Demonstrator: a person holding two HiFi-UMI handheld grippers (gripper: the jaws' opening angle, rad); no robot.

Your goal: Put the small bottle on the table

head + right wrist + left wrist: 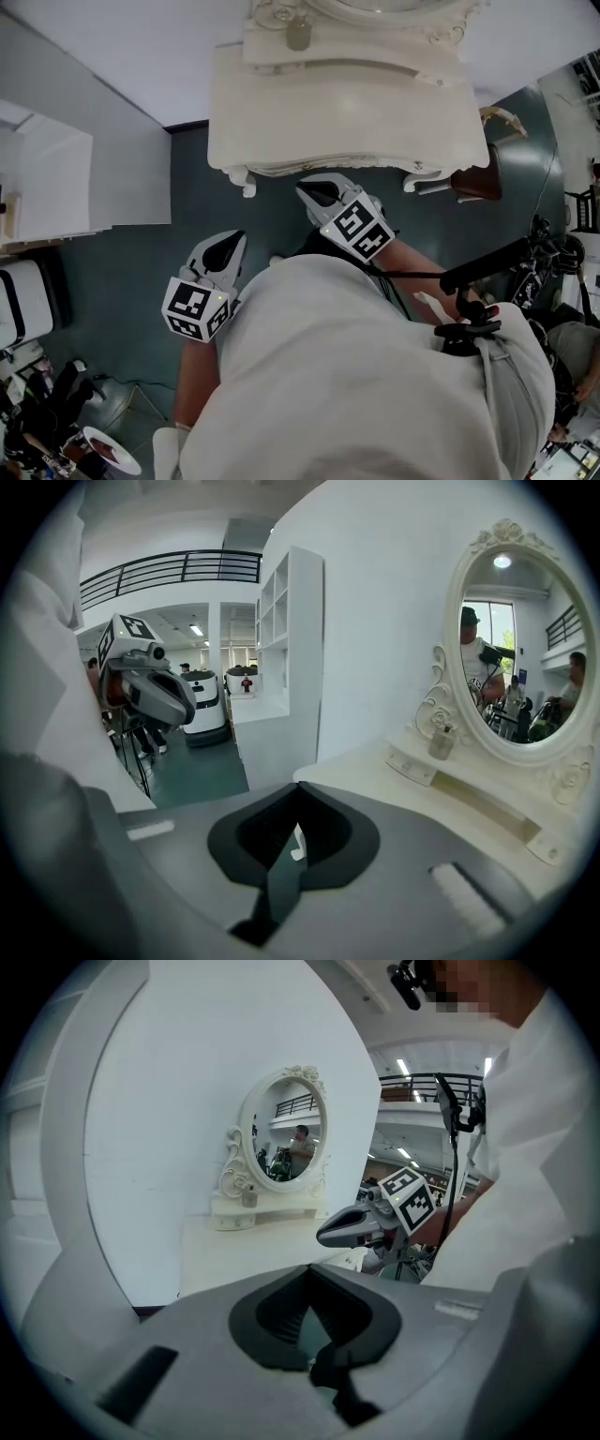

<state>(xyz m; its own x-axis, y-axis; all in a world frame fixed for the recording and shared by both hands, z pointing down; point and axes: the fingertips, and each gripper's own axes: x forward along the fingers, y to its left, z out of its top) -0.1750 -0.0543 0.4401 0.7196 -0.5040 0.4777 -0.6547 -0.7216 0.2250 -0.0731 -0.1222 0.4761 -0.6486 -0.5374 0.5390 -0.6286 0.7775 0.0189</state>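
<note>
Left gripper point(232, 242) and right gripper point(307, 190), jaws together, nothing between them.

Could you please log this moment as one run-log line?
left gripper: shut, empty | right gripper: shut, empty | small bottle: on mirror shelf, untouched | dressing table: ahead of both grippers | task: not done

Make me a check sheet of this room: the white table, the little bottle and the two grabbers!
Surface: white dressing table, plain top.
Job's things: small bottle upright on the shelf under the mirror.
Clutter: nothing seen on the table.
Grippers: left gripper and right gripper in front of the table, jaws shut, empty.
Cables: black cable near the right gripper.
Surroundings: teal floor, white shelves.
</note>
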